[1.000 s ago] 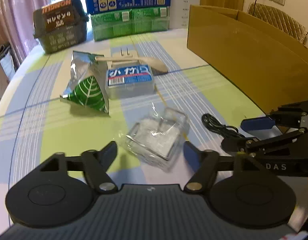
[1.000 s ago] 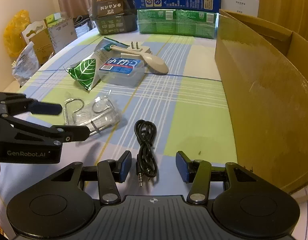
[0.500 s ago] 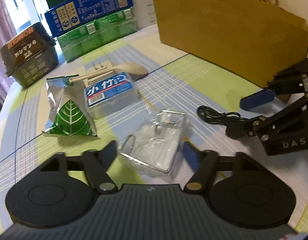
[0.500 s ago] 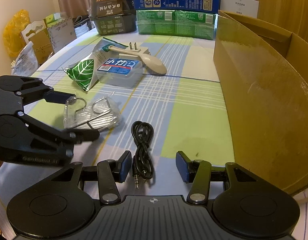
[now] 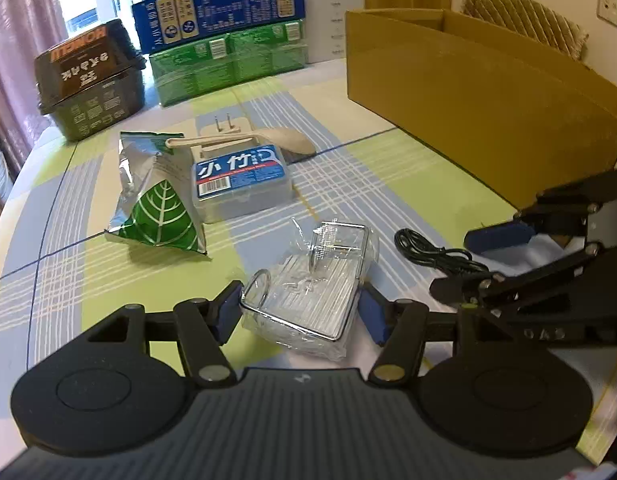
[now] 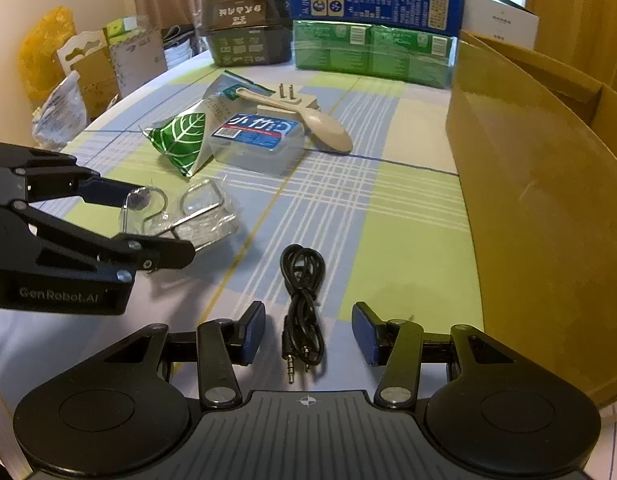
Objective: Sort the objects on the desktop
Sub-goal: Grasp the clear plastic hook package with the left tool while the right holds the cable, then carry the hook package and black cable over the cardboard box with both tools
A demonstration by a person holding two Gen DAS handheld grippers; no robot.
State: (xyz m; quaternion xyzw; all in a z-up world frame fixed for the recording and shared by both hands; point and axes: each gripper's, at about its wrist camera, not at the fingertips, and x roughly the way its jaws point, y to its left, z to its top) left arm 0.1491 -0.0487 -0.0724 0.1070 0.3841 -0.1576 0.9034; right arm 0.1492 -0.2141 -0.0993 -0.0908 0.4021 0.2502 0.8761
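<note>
Left tool [image 5: 300, 312] is spread wide around the clear pack [image 5: 316, 288] of metal hooks, one finger on each side of it. The pads look right up against the wrapper, but it's hard to say if they're actually pinching it, so call it released. The pack lies flat on the checked table [image 5: 388, 184].

Right tool [image 6: 308, 334] is also released, fingers parted on either side of the plug end of the black cable [image 6: 302, 292]. The cable lies coiled on the table just right of the pack, and neither finger touches it.

Everything else, taking the pack as the landmark: the green leaf bag [image 5: 156, 200] sits behind it to the left, and the blue-label box [image 5: 240, 180] is straight behind, beside the bag. A beige spoon [image 5: 268, 142] rests over the back of that box, with a white plug [image 5: 228, 128] just beyond. The big cardboard box [image 5: 488, 96] stands well off to the right, past the cable.
</note>
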